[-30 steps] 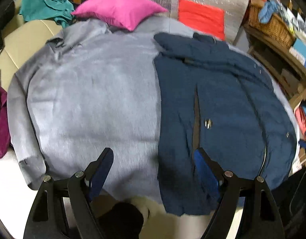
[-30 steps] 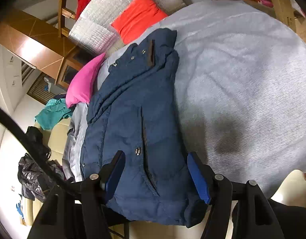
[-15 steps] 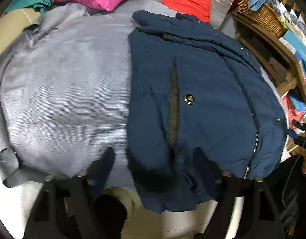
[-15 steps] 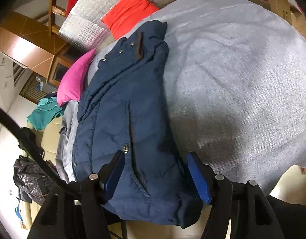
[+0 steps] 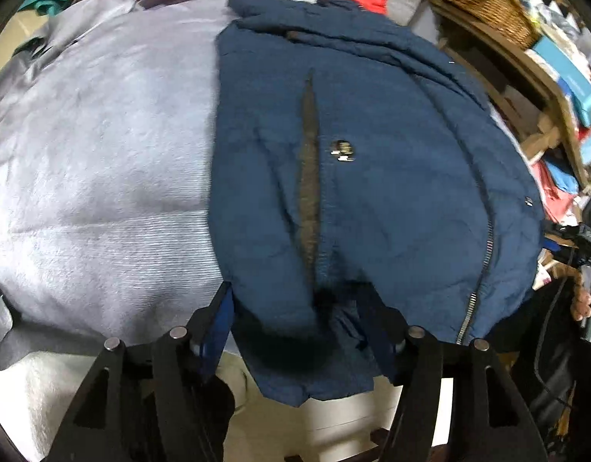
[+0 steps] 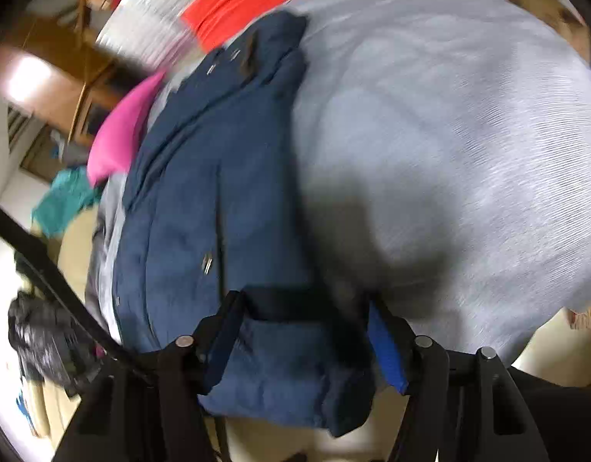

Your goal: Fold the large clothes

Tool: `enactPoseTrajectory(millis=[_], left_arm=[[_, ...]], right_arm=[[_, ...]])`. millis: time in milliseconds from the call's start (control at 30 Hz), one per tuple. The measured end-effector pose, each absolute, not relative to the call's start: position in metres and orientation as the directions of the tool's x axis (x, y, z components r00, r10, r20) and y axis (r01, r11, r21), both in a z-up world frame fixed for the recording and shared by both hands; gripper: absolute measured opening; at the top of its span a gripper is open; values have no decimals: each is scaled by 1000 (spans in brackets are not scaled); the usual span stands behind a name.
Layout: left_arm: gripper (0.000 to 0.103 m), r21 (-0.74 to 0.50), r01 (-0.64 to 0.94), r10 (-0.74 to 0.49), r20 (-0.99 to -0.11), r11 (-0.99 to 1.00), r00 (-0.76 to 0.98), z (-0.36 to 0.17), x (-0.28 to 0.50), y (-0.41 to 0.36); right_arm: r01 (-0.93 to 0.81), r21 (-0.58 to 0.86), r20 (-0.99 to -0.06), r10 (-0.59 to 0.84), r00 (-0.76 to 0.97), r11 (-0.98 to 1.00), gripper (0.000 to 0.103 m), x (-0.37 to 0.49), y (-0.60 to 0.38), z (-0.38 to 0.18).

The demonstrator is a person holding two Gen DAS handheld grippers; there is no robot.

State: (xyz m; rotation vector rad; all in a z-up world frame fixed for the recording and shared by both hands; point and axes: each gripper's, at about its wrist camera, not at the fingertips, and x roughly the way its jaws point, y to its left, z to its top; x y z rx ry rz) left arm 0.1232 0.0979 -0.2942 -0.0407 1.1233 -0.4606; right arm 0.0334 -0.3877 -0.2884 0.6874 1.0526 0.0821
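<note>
Navy jacket [image 5: 372,161] hem sits between both grippers' parted, just-moving fingers [image 5: 218,319], over grey cloth [image 5: 103,177].

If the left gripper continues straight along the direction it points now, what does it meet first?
Most likely the navy jacket: its bottom hem already lies between the left gripper's jaws. Depth is hard to judge here.
</note>
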Motion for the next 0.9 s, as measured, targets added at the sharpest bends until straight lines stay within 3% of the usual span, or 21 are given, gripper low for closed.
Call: enactPoseTrajectory(millis=[33, 100, 233, 300, 367, 433, 467, 533, 667, 733, 800, 900], left_arm=[[61, -272, 343, -392, -849, 899, 353, -292, 122, 99], [44, -292, 352, -417, -834, 889, 361, -288, 119, 102], [43, -342, 336, -453, -819, 878, 351, -287, 120, 109], [61, -346, 312, -441, -836, 885, 325, -294, 123, 109], [61, -345, 312, -437, -846, 885, 305, -298, 123, 107], [59, -321, 358, -439, -839, 876, 322, -294, 117, 102], [51, -320, 379, -451, -828, 868, 333, -290, 115, 101], [47, -310, 394, -453, -820, 865, 349, -290, 115, 97], [50, -323, 336, -425, -856, 885, 296, -305, 123, 100], [52, -332, 331, -429, -857, 883, 284, -309, 127, 96], [48, -323, 361, -436, -850, 875, 297, -305, 125, 93], [35, -299, 410, -446, -832, 862, 329, -297, 119, 87]], right_arm=[[229, 557, -769, 393, 504, 798, 55, 33, -381, -288], [126, 589, -730, 459, 506, 798, 52, 30, -363, -281], [49, 575, -709, 468, 527, 817, 52, 31, -351, -271], [133, 541, -767, 423, 482, 830, 52, 38, -355, -286], [144, 528, -783, 413, 465, 837, 52, 43, -352, -290], [69, 540, -752, 443, 489, 839, 52, 41, -345, -280], [3, 560, -709, 478, 518, 828, 51, 37, -339, -269], [-53, 594, -656, 521, 546, 803, 51, 34, -337, -259], [67, 520, -776, 438, 453, 852, 51, 48, -336, -286], [42, 493, -791, 428, 437, 869, 51, 51, -328, -286], [-21, 521, -753, 471, 460, 853, 51, 48, -322, -275], [-86, 563, -684, 522, 510, 822, 41, 46, -320, -260]])
